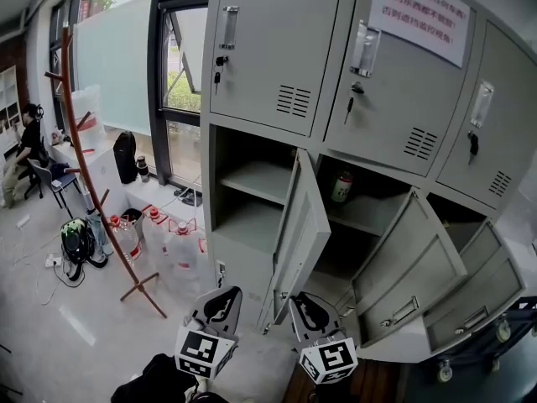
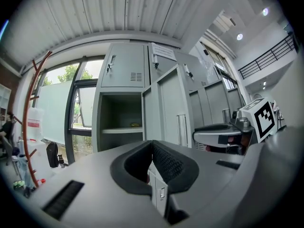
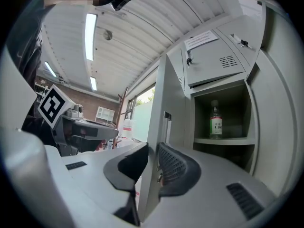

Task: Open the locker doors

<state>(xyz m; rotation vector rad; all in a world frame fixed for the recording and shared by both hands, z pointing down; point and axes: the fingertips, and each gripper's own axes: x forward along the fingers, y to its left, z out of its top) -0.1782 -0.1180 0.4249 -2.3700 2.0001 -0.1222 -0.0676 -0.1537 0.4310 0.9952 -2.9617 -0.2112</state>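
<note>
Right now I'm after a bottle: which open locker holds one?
The middle open locker in the lower row: a bottle stands on its shelf. The left one shows none.

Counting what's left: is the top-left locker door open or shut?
Shut. The top-left locker door lies flush in its frame, unlike the door below, which stands swung out.

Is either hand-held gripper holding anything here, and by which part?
The right hand-held gripper is clamped on the edge of the open locker door. The left hand-held gripper is shut on nothing.
</note>
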